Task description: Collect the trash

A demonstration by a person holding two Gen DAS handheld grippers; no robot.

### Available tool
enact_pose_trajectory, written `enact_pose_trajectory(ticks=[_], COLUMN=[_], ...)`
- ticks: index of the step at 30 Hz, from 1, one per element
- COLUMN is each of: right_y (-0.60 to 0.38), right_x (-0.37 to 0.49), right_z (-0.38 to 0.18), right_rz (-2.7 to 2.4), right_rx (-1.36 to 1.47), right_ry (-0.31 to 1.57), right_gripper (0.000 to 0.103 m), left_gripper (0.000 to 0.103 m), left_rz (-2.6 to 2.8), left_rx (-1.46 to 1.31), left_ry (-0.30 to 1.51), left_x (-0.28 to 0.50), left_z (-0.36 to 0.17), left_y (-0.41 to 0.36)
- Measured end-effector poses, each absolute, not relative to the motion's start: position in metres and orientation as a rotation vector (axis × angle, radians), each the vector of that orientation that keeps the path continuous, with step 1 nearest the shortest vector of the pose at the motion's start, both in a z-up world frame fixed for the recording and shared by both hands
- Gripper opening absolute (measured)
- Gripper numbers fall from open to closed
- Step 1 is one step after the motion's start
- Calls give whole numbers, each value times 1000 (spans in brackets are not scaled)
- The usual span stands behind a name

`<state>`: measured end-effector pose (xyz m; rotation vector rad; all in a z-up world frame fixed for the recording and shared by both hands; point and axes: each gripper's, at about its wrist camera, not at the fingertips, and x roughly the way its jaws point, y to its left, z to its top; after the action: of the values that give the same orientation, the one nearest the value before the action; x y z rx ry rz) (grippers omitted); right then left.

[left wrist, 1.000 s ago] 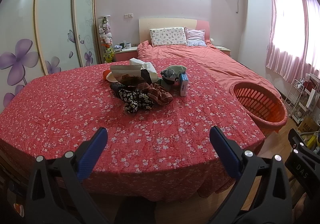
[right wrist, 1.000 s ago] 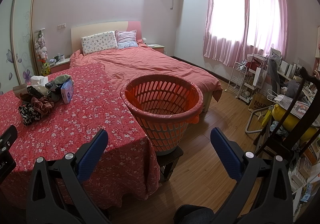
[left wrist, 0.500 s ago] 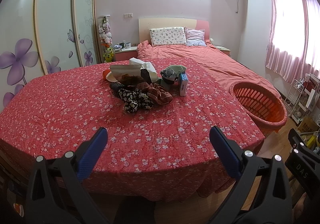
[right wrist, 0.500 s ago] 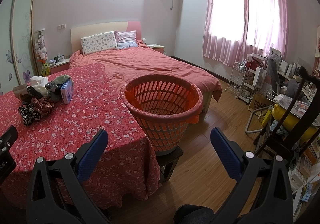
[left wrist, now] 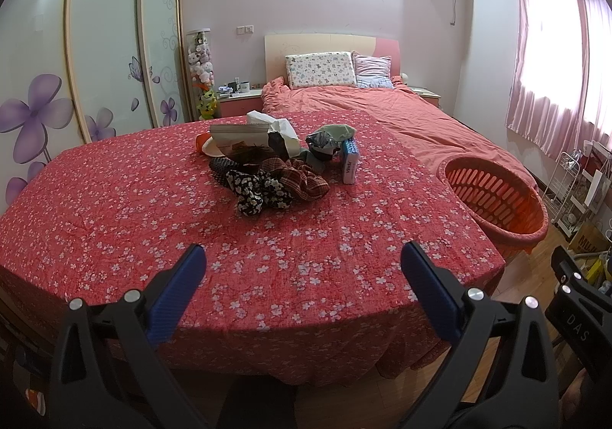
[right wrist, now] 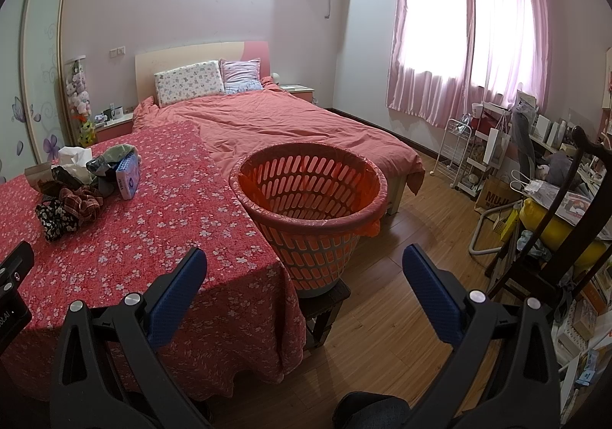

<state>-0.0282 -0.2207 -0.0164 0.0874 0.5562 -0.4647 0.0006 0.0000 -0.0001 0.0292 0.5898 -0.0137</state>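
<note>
Left wrist view first: the left gripper point(left wrist: 300, 268) hangs over the near edge of the table point(left wrist: 114, 199), its blue-padded fingers point(left wrist: 176, 291) spread wide with nothing between them — only the red flowered cloth shows in the gap, and the pads touch nothing. The trash pile point(left wrist: 275, 165) sits near the middle of that table, well beyond the fingertips: a black-and-white floral rag point(left wrist: 260, 192) at the front of the heap, a plaid cloth point(left wrist: 306, 180) just right of it, a crumpled paper bag point(left wrist: 244, 140) behind, white tissue point(left wrist: 275, 123) poking up at the back. A blue tissue pack point(left wrist: 350, 161) stands on edge at the pile's right side, touching a dark bundle. The orange basket point(left wrist: 497, 195) waits off the table's right edge, beside the bed point(left wrist: 401, 115).

Over to the right wrist view: the right gripper point(right wrist: 304, 268) is equally wide open and empty — through the gap you see the table's corner and the basket point(right wrist: 310, 192), which stands on a low dark stool point(right wrist: 325, 306) on the wooden floor, right against the table's corner. The trash pile point(right wrist: 76, 184) lies far left on the table, well apart from this gripper. At the left border, a black piece of the other gripper's body just peeks in.
</note>
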Motion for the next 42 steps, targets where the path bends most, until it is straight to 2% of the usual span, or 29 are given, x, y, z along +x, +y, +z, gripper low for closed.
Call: enact_pose_trajectory(ticks=[35,42], right_y=[-223,-219], right_x=[-29,-11], right_z=[-17,-23], right_rz=[-461,-420], right_rx=[91,106], right_ry=[559,579], right_gripper=[101,101], left_gripper=[99,99], left_rz=[-12,32], left_rx=[26,5], left_ry=[594,617], left_x=[0,12], left_z=[-6,-10], left_y=[-9,12])
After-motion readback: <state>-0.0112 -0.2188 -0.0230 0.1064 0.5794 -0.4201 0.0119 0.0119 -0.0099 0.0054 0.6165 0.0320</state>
